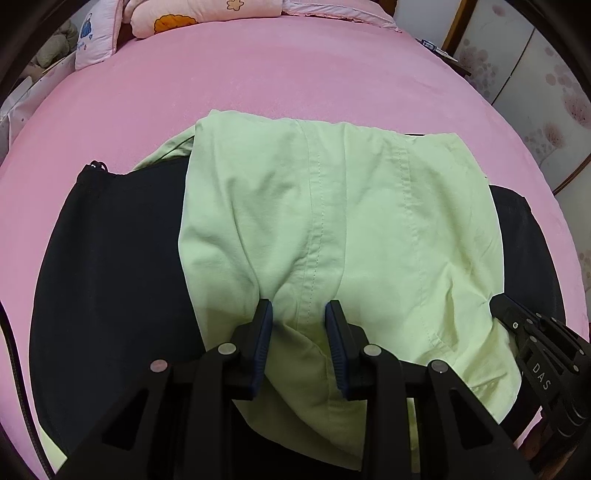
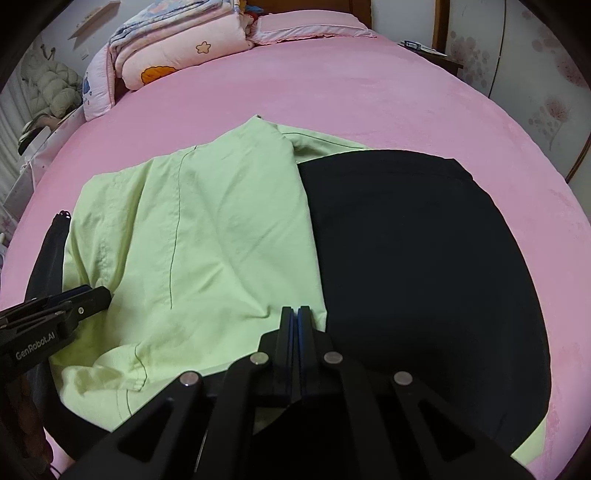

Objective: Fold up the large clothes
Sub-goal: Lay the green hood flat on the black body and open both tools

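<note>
A large jacket (image 1: 103, 266) lies spread on the bed (image 1: 295, 74), filling the near part of it. A folded sleeve panel (image 1: 332, 221) of the same jacket lies on top of the jacket, over its middle, running from the jacket's near edge back to its far edge. On either side of that panel the jacket's body shows uncovered. Behind the jacket the bed stretches bare to its far end, where a stack of folded quilts (image 2: 177, 40) sits at the far left with a pillow (image 2: 310, 26) just to its right. The left gripper (image 1: 299, 310) and right gripper (image 2: 294, 314) sit on the panel's near edge.
</note>
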A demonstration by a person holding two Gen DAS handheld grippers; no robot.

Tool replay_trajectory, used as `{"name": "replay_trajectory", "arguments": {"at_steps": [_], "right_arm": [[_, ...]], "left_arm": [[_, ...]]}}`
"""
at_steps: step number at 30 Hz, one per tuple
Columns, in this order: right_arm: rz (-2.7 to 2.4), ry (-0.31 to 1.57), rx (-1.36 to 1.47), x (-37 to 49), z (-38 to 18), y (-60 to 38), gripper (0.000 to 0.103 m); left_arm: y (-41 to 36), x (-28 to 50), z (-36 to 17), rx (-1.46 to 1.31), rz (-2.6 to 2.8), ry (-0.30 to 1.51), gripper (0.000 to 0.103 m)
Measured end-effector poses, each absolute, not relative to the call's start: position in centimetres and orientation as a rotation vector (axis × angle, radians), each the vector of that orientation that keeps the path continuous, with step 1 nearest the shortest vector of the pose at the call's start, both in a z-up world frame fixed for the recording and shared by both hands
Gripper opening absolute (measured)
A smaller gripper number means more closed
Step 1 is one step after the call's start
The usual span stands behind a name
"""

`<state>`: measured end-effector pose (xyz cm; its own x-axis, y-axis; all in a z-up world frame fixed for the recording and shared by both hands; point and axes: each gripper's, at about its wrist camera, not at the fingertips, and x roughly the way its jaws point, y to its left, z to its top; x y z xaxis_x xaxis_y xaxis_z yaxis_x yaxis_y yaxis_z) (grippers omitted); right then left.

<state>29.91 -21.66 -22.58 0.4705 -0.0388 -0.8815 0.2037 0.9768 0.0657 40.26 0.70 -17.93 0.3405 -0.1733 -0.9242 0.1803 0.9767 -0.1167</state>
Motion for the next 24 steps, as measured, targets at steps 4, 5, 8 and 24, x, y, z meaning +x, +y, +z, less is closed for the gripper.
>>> {"name": "replay_trajectory", "arguments": {"at_steps": [4,5,8,24], "right_arm": [[-0.149,1.075,0.163,29.6,-22.3,-21.5,0.004],[-0.151,1.079,0.160,29.4,-22.3,-21.4,0.004],[-0.152,1.090,0.174,29.3,-22.0,-21.1,0.005],[-0.126,1.193,0.276,26.9,-18.7,-20.4,0.007]], "left_arm": [[0.2,39.6,-18.1,0.000,-0.234,1.207,0.030],[-0.1,39.9,-18.3,-0.004,-0.233,1.210,0.030],[0.1,39.8,-17.8,-0.017,-0.228,1.223,0.031],[2.7,37.4,-11.3,-0.114,-0.220,1.250,0.050]]}}
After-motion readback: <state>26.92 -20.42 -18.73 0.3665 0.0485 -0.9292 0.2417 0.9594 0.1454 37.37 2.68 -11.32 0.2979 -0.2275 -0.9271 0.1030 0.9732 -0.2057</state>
